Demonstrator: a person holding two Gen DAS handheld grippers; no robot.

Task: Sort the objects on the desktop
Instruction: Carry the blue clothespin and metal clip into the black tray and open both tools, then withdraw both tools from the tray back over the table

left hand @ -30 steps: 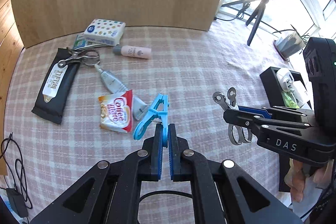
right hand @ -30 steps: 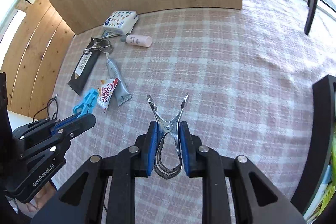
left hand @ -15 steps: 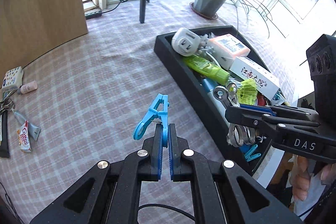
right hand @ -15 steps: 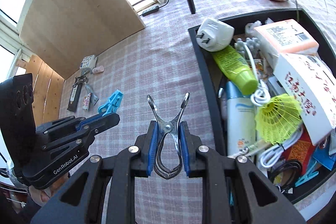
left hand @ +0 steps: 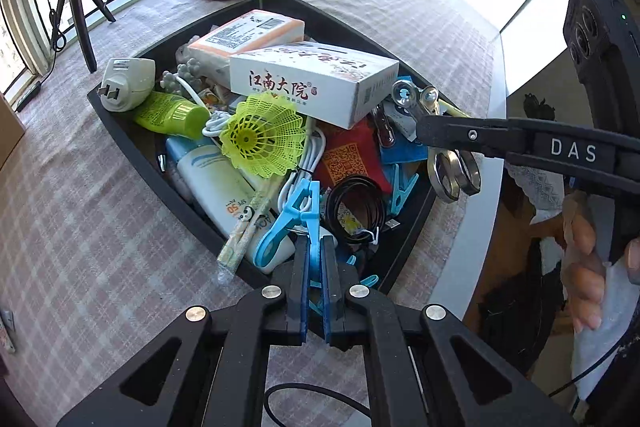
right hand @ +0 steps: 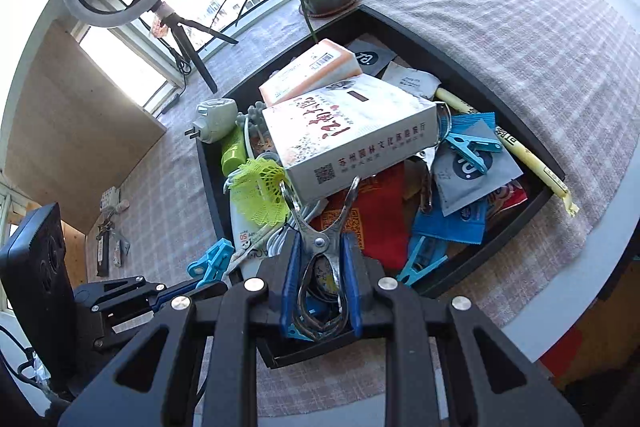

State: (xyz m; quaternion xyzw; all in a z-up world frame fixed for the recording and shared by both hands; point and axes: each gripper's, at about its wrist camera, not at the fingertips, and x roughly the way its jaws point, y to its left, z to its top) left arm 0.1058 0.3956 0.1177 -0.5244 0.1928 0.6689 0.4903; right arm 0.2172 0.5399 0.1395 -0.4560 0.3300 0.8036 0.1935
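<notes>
Right hand-held gripper (right hand: pixel 318 263) clamps metal clip (right hand: pixel 320 247) above crowded black tray (right hand: pixel 516 215).

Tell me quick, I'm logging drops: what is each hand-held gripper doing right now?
Left hand-held gripper: closed on the blue plastic clothespin.
Right hand-held gripper: closed on the silver metal spring clip.

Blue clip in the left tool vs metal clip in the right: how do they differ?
The blue plastic clip is matte, with flat, wide arms; the metal clip is shiny bent steel with thin arms. The left tool pinches the blue plastic clip nearly flat between its pads; the right tool stands wider around the metal clip's looped handles. Both hang gripped over the full black tray.
</notes>
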